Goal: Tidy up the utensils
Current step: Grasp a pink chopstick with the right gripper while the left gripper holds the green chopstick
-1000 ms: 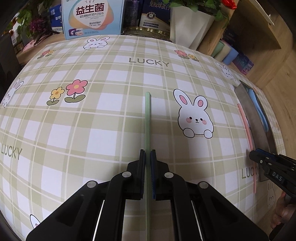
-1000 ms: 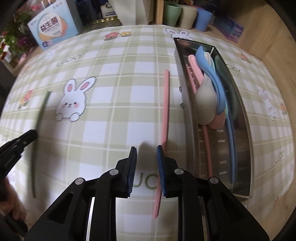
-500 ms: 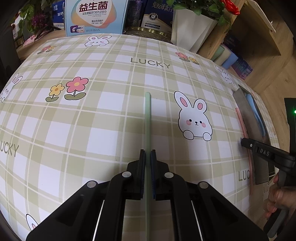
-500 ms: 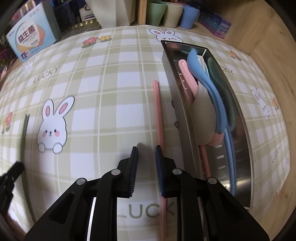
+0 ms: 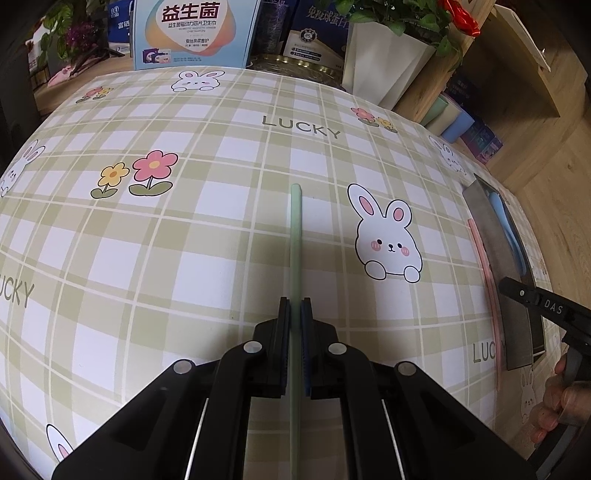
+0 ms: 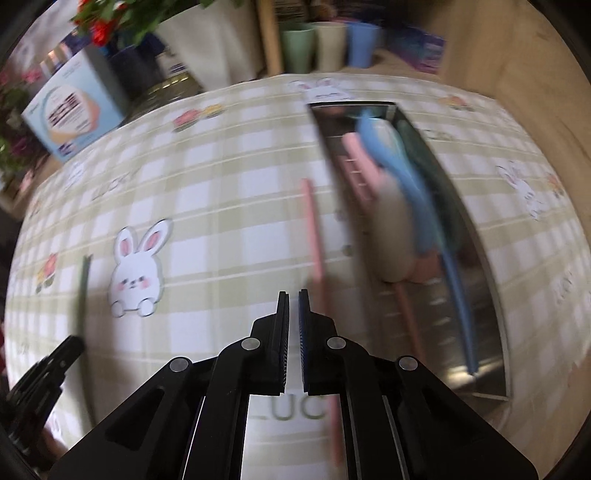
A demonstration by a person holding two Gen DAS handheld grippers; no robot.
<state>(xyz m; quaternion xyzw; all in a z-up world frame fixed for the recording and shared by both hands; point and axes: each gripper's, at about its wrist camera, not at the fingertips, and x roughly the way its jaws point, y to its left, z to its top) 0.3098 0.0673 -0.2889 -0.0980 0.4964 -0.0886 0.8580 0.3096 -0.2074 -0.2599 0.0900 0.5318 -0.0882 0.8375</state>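
Note:
My left gripper [image 5: 294, 308] is shut on a long pale green chopstick [image 5: 296, 236] that points away over the checked tablecloth. My right gripper [image 6: 292, 295] is nearly shut with a narrow gap and holds nothing; it hovers just left of a pink chopstick [image 6: 313, 229] lying on the cloth. That pink chopstick also shows in the left wrist view [image 5: 487, 273]. A steel tray [image 6: 491, 310] to its right holds blue, pink, beige and dark green utensils. The green chopstick shows at the left of the right wrist view [image 6: 84, 284].
A blue box [image 5: 195, 33], a white planter [image 5: 384, 70] and a round tin stand at the table's back edge. Coloured cups [image 6: 328, 44] stand behind the tray. The right wrist view is blurred by motion.
My right gripper's jaws have narrowed and it has pulled back and up, so the view now blurs. My left gripper has stayed shut on the green chopstick.

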